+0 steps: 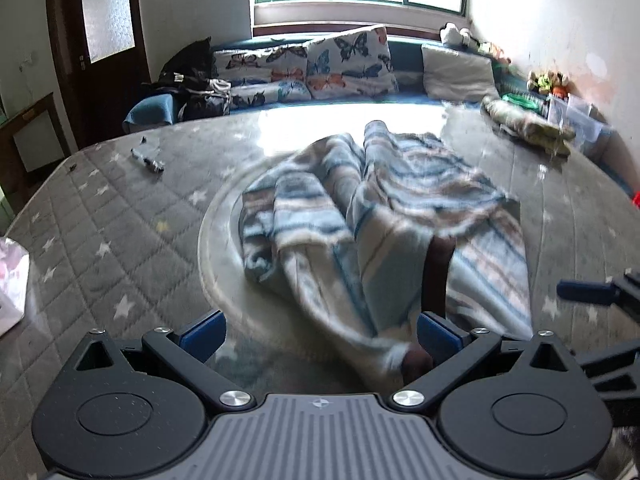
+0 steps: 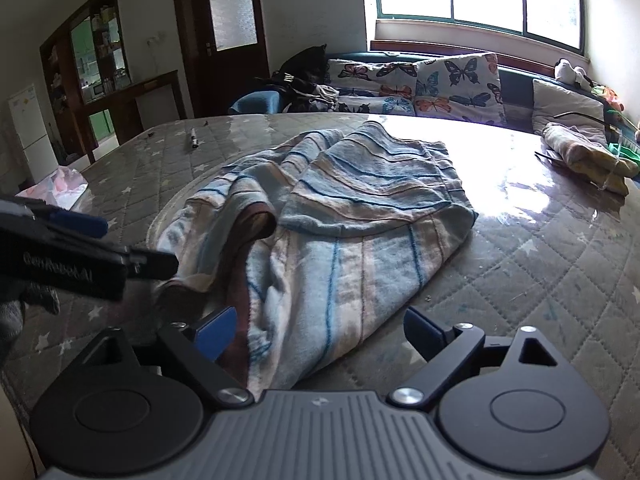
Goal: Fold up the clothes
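Striped garment (image 2: 320,216) lies between right claw's (image 2: 320,336) spread fingers.

The garment (image 2: 332,216) is lying directly ahead of both spread grippers, blocking forward passage. Bare mattress (image 2: 540,264) is offering free room right of the right gripper (image 2: 320,334). The left gripper (image 2: 76,252) is crowding its left side.

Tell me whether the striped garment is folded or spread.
Neither: the striped garment lies crumpled on the mattress, layers bunched unevenly.
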